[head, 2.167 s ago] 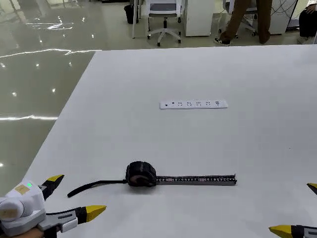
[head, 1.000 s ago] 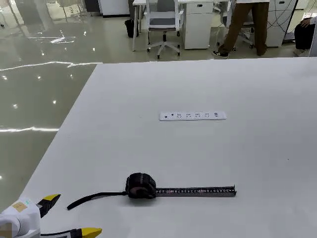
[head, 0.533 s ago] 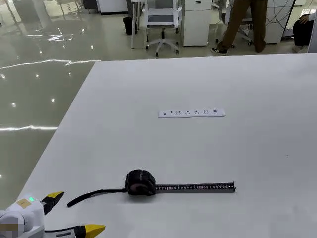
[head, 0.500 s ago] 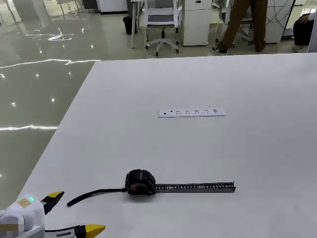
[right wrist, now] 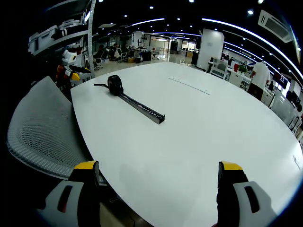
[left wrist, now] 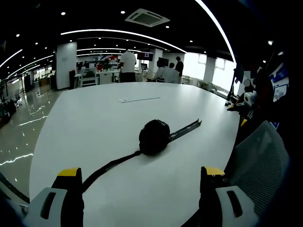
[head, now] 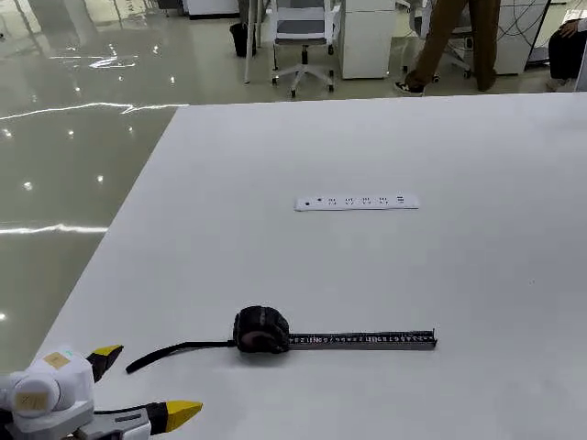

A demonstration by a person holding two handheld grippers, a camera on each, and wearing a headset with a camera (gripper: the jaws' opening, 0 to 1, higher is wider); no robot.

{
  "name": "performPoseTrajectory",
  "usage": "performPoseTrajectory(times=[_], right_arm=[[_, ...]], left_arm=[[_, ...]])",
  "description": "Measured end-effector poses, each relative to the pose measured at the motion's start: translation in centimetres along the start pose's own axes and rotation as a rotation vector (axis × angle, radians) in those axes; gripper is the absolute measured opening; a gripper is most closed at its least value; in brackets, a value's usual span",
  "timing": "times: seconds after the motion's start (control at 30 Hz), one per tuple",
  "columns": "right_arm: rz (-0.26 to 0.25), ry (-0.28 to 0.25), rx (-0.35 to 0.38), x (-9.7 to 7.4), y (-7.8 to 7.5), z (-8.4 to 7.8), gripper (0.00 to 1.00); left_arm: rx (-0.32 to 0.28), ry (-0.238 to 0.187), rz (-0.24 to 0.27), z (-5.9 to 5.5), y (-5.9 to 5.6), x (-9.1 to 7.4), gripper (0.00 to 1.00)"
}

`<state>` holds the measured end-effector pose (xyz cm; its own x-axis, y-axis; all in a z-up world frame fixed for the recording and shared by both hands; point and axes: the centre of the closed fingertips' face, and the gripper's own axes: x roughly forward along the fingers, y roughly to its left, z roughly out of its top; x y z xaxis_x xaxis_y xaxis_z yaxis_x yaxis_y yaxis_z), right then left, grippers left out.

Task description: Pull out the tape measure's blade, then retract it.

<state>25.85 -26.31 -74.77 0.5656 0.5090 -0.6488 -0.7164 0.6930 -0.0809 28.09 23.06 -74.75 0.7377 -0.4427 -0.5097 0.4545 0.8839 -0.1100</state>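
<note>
Wide white table (head: 385,137), matte top. Left of it and past its far edge, glossy pale floor (head: 73,119) (ceiling lights mirrored). Beyond far edge: white swivel chair (head: 302,32), white cabinet (head: 365,37). Grey mesh chair (right wrist: 40,123) against near edge. Above table, strip lights (left wrist: 118,32), ceiling vent (left wrist: 147,17); bright windows (left wrist: 194,65) past it.

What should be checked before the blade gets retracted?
1. The blade lies pulled out, flat on the table: ok.
2. The left hand-held gripper is open and empty: ok.
3. The right hand-held gripper is open and empty: ok.
4. The case is free, with neither gripper touching it: ok.
5. The power strip is well apart from the blade: ok.
6. Lock position on the case: cannot tell.
</note>
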Motion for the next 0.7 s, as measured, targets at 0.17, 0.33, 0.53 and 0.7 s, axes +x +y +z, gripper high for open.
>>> performPoseTrajectory(times=[0.17,0.33,0.53,0.7], right_arm=[[0.015,0.003,-0.029,0.5,-0.5,1.0,0.99],[0.037,0.011,-0.071,1.3,-1.0,2.2,0.98],[0.070,0.021,-0.138,2.3,-1.4,4.0,0.97],[0.100,0.029,-0.186,3.5,-1.8,5.5,0.96]], left_arm=[[0.042,0.022,-0.008,1.2,-2.4,1.4,1.00],[0.031,0.025,-0.008,2.5,-4.1,3.3,1.00],[-0.033,0.029,0.024,3.5,-5.1,5.8,1.00],[-0.026,0.031,0.057,4.0,-5.4,7.1,1.00]])
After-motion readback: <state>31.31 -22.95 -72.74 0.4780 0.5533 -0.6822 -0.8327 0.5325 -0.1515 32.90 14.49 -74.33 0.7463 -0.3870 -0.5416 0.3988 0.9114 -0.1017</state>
